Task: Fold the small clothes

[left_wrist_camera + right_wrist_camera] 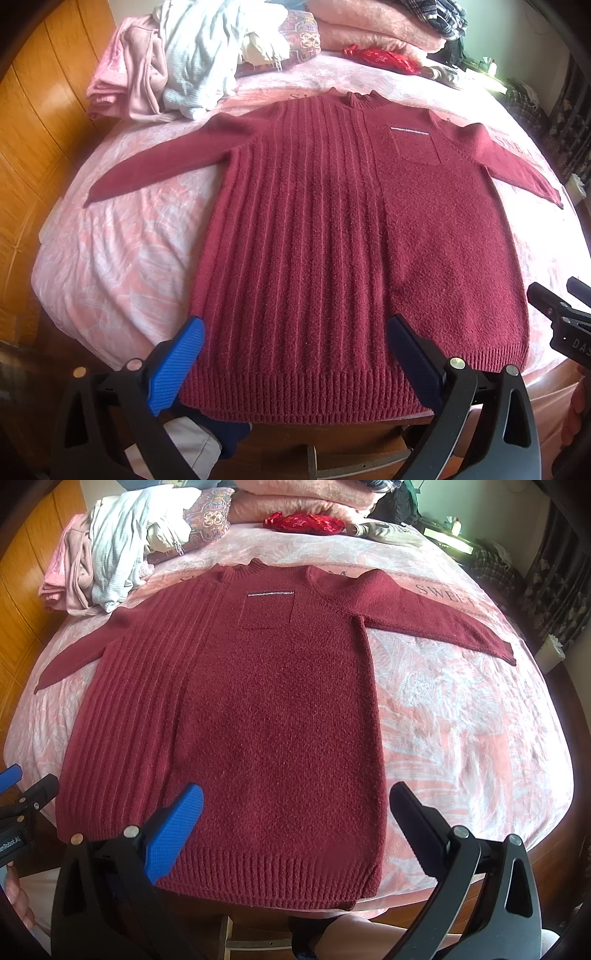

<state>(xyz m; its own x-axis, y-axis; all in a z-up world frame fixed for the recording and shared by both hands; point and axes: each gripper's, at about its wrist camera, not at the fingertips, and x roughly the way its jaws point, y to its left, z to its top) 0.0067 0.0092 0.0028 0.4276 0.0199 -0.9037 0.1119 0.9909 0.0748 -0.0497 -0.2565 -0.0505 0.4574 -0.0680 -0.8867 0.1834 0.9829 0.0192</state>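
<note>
A dark red knitted sweater (pixel 332 229) lies flat and face up on the bed, both sleeves spread out, collar at the far end; it also shows in the right wrist view (pixel 266 709). It has a chest pocket (pixel 415 146) with a white stripe. My left gripper (pixel 295 325) is open above the sweater's ribbed hem at its left half, holding nothing. My right gripper (pixel 295 794) is open above the hem at the sweater's right half, also empty. The right gripper shows at the right edge of the left wrist view (pixel 561 310).
The bed has a pink and white patterned cover (pixel 461 709). A pile of pink and pale blue clothes (pixel 166 62) lies at the far left. Folded pink blankets (pixel 369 29) and a red pouch (pixel 303 523) lie at the far end. A wooden wardrobe (pixel 37 129) stands left.
</note>
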